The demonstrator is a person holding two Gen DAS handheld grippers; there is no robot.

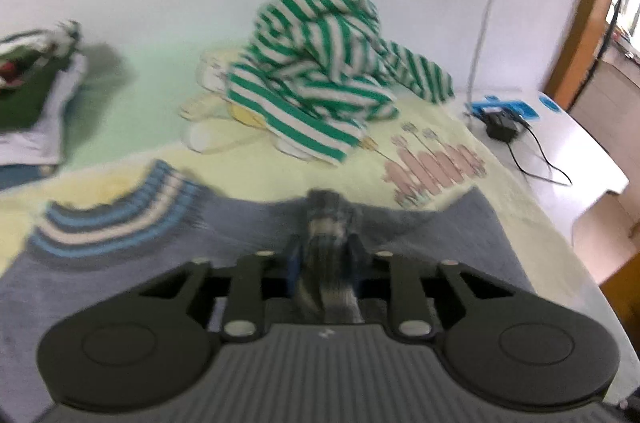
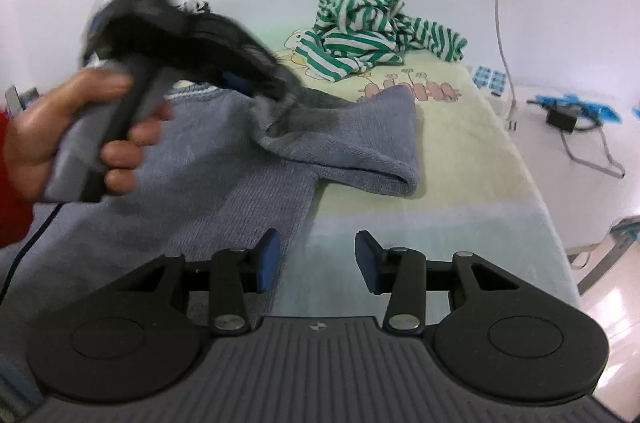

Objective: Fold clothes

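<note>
A grey-blue knitted sweater [image 1: 420,243] with a blue-and-cream striped collar [image 1: 120,219] lies spread on the bed. My left gripper [image 1: 326,247] is shut on a bunched fold of the sweater. In the right wrist view the left gripper [image 2: 280,95], held by a hand [image 2: 80,127], lifts the sweater's sleeve [image 2: 360,143] off the bed. My right gripper [image 2: 316,259] stands open over the sweater's edge [image 2: 296,223], with nothing between its blue pads [image 2: 268,259].
A crumpled green-and-white striped garment [image 1: 316,79] lies at the back on a pale yellow printed sheet [image 2: 460,151]. Folded clothes [image 1: 32,87] are stacked at the left. A black adapter with cable [image 1: 504,127] and blue packets lie on a white side table [image 1: 580,159] at the right.
</note>
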